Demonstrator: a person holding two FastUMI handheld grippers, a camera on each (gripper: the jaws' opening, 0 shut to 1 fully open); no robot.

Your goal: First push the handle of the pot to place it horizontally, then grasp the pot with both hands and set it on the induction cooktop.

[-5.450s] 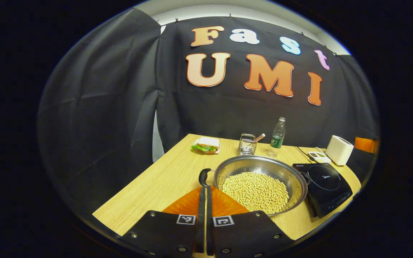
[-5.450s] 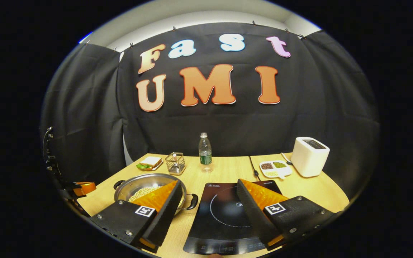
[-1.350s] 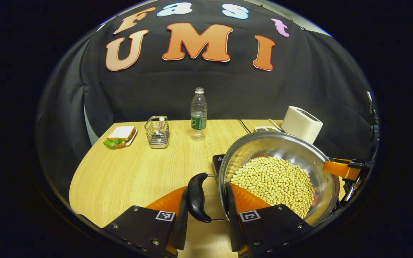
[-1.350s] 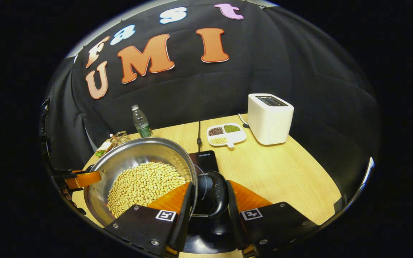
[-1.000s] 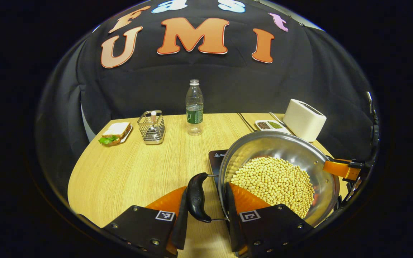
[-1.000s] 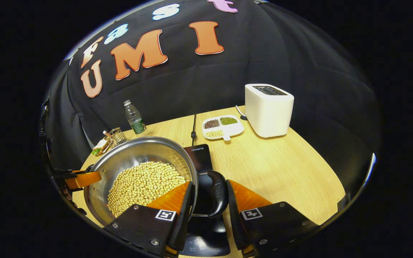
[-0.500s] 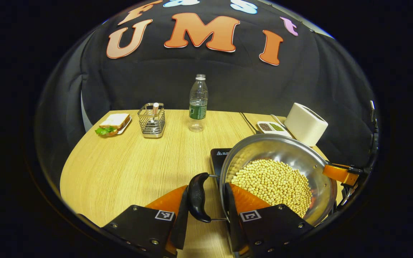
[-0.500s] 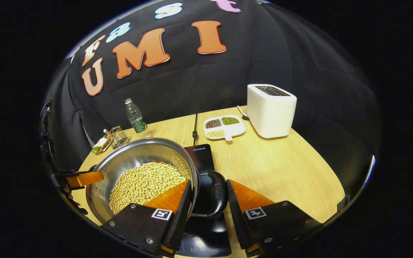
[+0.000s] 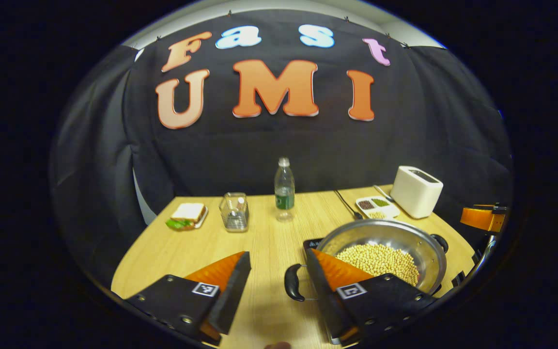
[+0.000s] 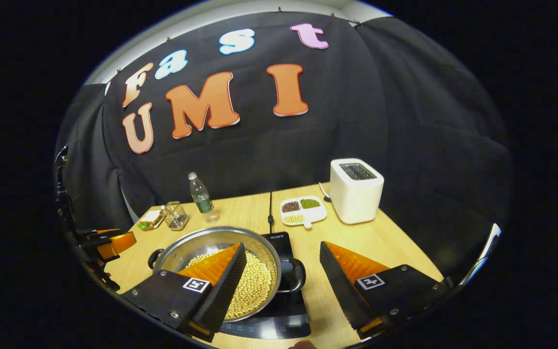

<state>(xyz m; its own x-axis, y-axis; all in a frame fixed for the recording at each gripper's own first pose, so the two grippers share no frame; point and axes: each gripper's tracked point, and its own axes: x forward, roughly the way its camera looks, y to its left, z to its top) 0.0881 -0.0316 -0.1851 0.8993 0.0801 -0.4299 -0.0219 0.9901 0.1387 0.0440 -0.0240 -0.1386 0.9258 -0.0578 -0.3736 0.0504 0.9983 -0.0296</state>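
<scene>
A steel pot [image 9: 419, 242] filled with pale beans [image 9: 378, 259] sits on the black induction cooktop [image 9: 311, 242] at the right of the wooden table. Its black side handles point left [image 9: 291, 283] and right [image 9: 440, 240]. My left gripper [image 9: 277, 254] hovers open above and behind the left handle, touching nothing. In the right gripper view the pot [image 10: 211, 235] rests on the cooktop [image 10: 269, 325]. My right gripper [image 10: 283, 247] stands open above the near handle [image 10: 299, 275], with nothing between its fingers. The other gripper [image 10: 114, 241] shows at the far left.
At the back of the table are a sandwich on a plate [image 9: 187, 214], a wire basket [image 9: 233, 212], a water bottle [image 9: 284, 190], a divided dish of grains [image 9: 376, 206] and a white toaster [image 9: 417, 191]. A black cable [image 10: 270, 208] runs to the cooktop.
Both grippers have opened, let go of the pot's handles, and pulled up and back. The pot, held over the cooktop before, now rests on it.
</scene>
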